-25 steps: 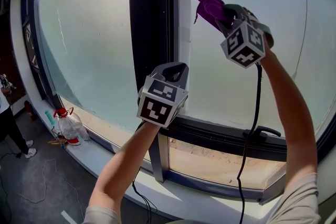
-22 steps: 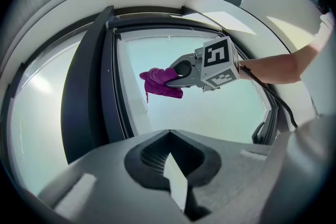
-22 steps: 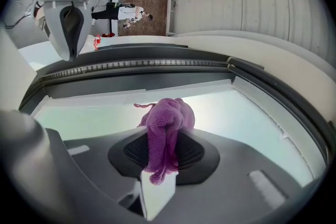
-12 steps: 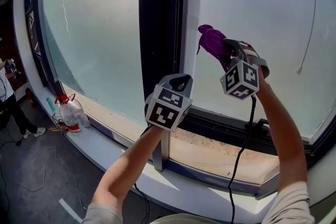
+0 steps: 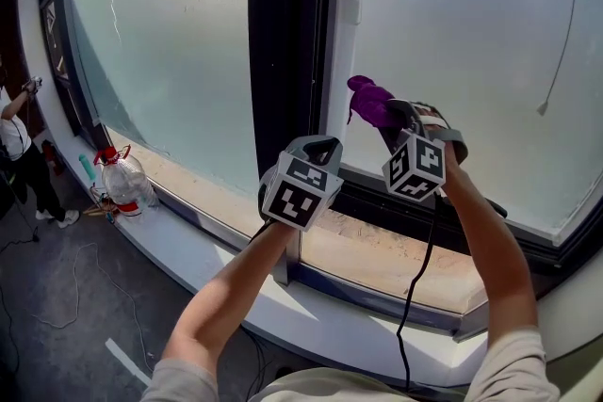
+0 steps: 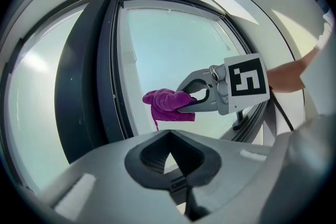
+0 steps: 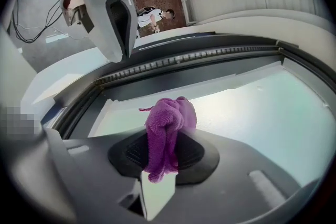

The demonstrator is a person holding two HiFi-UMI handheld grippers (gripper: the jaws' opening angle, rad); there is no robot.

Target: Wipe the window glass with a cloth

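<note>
Right gripper (image 5: 394, 118) pinches cloth (image 5: 369, 101); glass (image 5: 452, 33) contact unclear.

The head view looks down from above and behind at the window glass (image 5: 471, 33). The left gripper view faces sideways along the glass, catching the right claw (image 6: 185, 103) and purple cloth (image 6: 165, 105) nearby. The right gripper view, close to the glass, looks back at the left claw (image 7: 124, 49)

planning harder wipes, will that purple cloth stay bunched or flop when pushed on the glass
Probably floppy: the cloth droops in soft folds over the right hand-held gripper. Likely light too: a loose strand dangles from it.
</note>
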